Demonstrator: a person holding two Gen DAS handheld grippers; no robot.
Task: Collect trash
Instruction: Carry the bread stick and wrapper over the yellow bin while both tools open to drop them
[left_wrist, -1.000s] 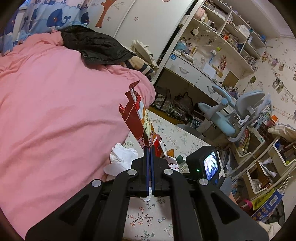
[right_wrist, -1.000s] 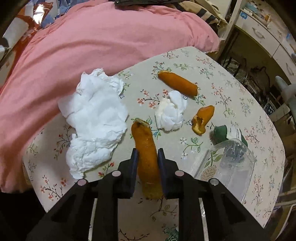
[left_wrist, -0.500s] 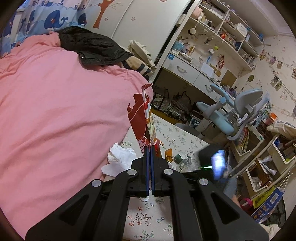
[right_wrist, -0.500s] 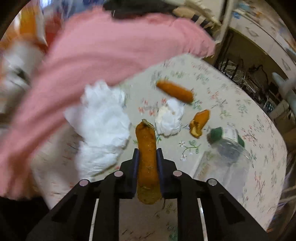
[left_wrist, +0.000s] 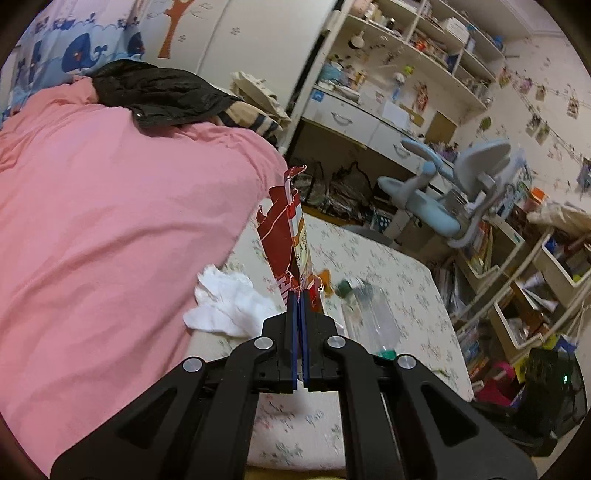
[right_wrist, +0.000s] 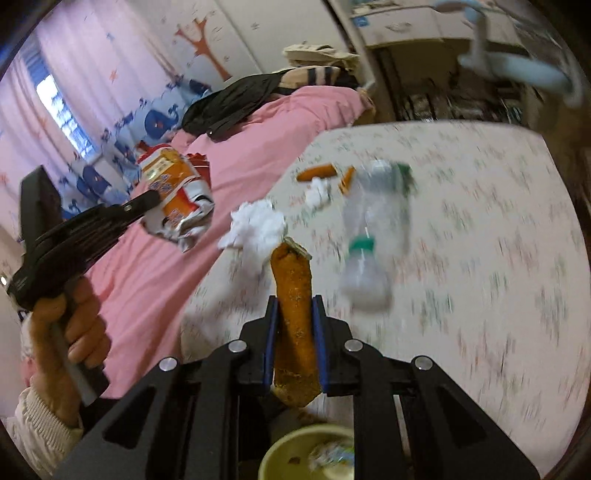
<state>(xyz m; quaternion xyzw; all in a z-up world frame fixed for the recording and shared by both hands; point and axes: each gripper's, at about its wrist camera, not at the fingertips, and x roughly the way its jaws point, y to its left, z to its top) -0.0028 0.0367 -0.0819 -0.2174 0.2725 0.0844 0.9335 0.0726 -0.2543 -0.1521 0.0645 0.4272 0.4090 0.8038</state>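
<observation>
The right tool (right_wrist: 294, 325) was clamped on an orange peel (right_wrist: 294, 306), holding it upright above a yellowish bin (right_wrist: 275, 456) at the counter's (right_wrist: 480, 258) near edge. The left tool (left_wrist: 298, 306) was pressed together on a torn wrapper (left_wrist: 286, 236), held over the pink bed (left_wrist: 110, 221). Tissues (right_wrist: 258, 225), more peel (right_wrist: 316, 172) and a plastic bottle (right_wrist: 376, 221) lay on the counter.

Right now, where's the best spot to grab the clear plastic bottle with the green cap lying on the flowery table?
Grip the clear plastic bottle across its round middle, coming down from above. It lies on its side on the flowery table, so its long body gives both fingers a wide hold; the green cap end looks too narrow.
</observation>
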